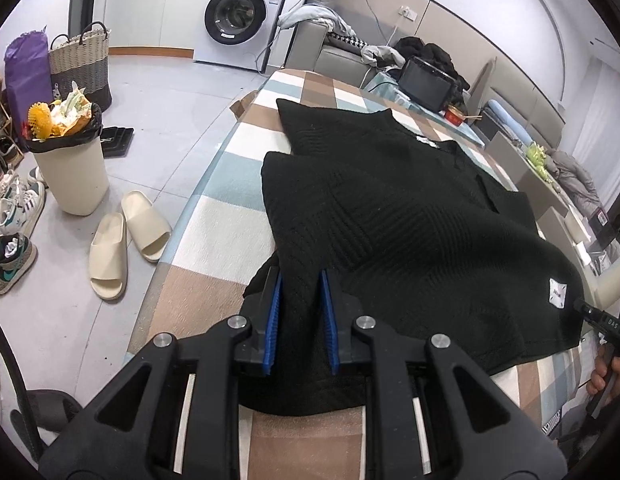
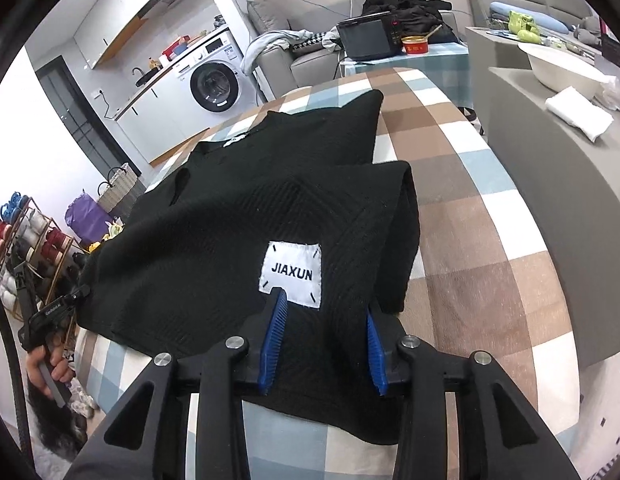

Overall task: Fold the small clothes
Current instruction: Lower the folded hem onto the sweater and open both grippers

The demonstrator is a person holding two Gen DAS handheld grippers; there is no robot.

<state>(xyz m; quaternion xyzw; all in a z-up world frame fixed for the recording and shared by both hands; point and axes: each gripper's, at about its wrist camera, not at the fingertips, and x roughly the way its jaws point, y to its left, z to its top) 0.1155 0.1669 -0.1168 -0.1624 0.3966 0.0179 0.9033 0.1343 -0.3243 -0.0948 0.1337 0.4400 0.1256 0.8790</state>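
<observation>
A black knit sweater (image 1: 394, 216) lies on the checked cloth of the table (image 1: 214, 236), sleeves folded in over the body; it also shows in the right wrist view (image 2: 230, 216), with a white JIAXUN label (image 2: 292, 270) near the hem. My left gripper (image 1: 300, 280) has its blue pads (image 1: 273, 312) a little apart with the hem's left corner between them. My right gripper (image 2: 324, 308) is open, its pads (image 2: 276, 332) astride the hem's right part just below the label. Whether either one pinches the cloth is not visible.
The table's left edge drops to the floor with a full bin (image 1: 70, 168), slippers (image 1: 126, 240) and shoes. A grey counter (image 2: 550, 184) with a white towel stands to the right. A black appliance (image 2: 368, 38) and a red bowl (image 2: 415, 45) stand beyond the far end.
</observation>
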